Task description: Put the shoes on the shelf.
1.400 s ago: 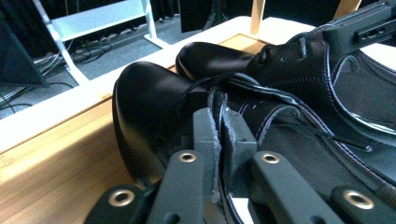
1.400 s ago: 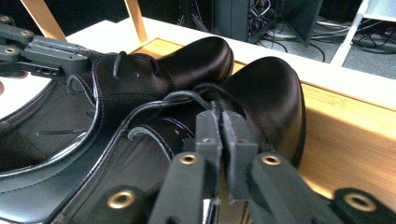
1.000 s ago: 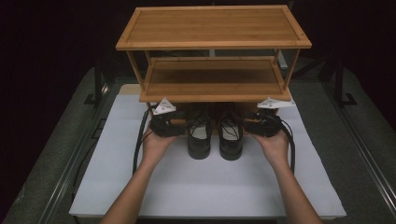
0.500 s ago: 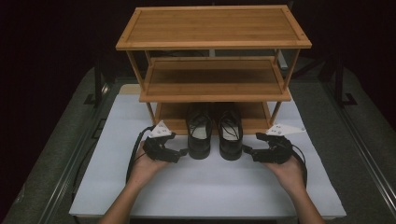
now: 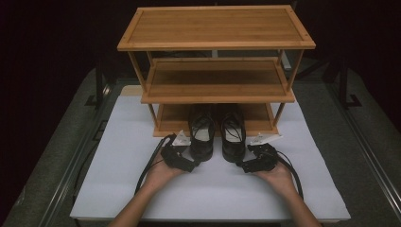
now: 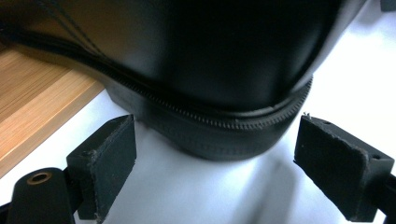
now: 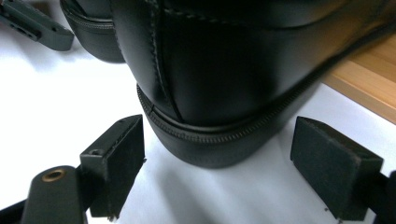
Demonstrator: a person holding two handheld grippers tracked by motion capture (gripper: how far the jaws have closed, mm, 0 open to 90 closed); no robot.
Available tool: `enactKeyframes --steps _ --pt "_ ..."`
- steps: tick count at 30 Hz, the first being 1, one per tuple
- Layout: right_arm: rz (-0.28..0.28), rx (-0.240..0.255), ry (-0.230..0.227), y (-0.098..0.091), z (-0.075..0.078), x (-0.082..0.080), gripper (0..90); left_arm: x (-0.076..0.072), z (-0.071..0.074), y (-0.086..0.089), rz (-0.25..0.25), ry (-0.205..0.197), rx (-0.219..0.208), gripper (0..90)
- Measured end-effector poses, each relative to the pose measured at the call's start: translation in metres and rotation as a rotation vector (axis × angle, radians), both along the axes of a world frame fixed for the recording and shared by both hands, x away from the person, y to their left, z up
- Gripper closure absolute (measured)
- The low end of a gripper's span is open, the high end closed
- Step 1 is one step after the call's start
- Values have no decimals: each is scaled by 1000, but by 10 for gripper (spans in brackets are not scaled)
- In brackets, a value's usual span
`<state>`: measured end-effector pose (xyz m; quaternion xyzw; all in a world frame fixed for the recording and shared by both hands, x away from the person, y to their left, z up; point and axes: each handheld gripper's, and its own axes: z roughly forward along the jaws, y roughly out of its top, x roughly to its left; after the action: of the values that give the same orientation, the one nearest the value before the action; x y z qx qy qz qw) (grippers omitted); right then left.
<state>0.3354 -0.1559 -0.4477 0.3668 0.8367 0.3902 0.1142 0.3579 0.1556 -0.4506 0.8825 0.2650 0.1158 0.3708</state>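
Both grippers, left (image 5: pixel 193 165) and right (image 5: pixel 240 166), are backing toward 6 o'clock, jaws wide around each shoe's (image 5: pixel 201 137) heel; I'd withdraw straight.

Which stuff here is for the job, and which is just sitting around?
For the job, probably:
left shoe, with the open left claw at its heel
right shoe, with the open right claw at its heel
wooden rack, toes on its bottom shelf

Just there:
white mat
grey table
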Motion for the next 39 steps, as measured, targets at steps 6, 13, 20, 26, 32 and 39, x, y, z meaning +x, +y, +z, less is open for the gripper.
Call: enactKeyframes --steps 6,13,20,26,32,39 --pt "0 -26 -4 9 -3 4 145 0 -2 -4 -5 -7 17 120" --pt "12 -36 -13 23 -3 5 157 1 -3 -7 -2 -3 16 119" --pt "-45 -24 -6 29 -4 4 156 0 -2 -12 27 4 31 118" --pt "-60 -27 -5 31 -1 3 162 1 1 -14 35 14 36 118" --pt "-64 -32 0 34 5 3 164 2 7 -13 40 24 29 114" --pt "-62 -12 8 32 12 5 167 5 15 -12 39 34 13 116"
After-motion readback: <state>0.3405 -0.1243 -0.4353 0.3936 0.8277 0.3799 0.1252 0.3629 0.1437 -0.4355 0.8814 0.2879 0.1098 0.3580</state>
